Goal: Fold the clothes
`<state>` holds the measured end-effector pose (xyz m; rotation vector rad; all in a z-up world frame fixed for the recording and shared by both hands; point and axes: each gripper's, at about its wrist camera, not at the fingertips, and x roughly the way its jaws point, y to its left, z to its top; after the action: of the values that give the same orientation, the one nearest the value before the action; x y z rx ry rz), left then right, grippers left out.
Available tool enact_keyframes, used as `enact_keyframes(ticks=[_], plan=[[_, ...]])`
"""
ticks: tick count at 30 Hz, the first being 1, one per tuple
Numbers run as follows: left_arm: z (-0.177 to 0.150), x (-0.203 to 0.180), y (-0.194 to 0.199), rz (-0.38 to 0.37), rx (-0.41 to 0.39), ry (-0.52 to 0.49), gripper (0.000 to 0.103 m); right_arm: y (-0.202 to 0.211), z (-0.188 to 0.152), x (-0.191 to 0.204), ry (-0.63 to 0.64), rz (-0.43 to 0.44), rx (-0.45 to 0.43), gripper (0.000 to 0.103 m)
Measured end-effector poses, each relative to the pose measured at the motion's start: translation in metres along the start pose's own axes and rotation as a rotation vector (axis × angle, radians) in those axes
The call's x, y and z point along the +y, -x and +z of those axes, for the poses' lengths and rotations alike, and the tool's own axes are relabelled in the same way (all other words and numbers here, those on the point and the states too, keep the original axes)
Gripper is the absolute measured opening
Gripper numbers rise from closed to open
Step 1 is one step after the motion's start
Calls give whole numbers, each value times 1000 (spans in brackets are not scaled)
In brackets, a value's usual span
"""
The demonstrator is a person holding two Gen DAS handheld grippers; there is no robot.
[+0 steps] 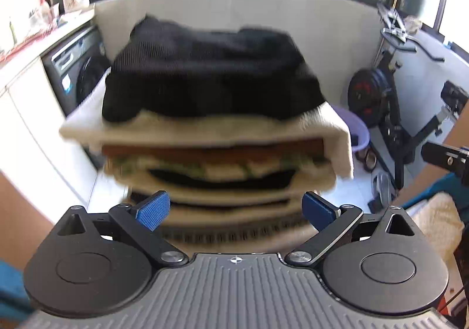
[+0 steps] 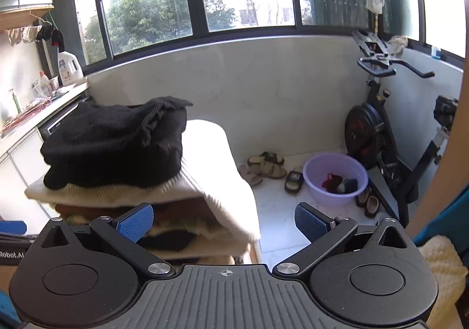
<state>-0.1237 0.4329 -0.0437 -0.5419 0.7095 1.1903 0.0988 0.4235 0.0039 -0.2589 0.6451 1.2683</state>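
The stack of folded clothes (image 1: 222, 153) is blurred in the left view; its base is hidden behind the tongs. A black garment (image 2: 117, 144) lies on top. Left tongs (image 1: 234, 210) and right tongs (image 2: 223, 222) are spread, gripping nothing.

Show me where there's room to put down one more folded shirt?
The stack is crowded: the black sweater covers most of the top. Only the cream sweater's sunlit right side is bare. The white floor between the stack and the purple basin is also free.
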Motion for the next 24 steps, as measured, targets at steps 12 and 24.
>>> enact_keyframes(ticks=[12,24], plan=[[-68,22,43,-33,55,42,99,65,-68,18,-86,-57,68,102],[-136,56,70,-79,124,-76,99,145,-159,94,-156,-201,105,102]])
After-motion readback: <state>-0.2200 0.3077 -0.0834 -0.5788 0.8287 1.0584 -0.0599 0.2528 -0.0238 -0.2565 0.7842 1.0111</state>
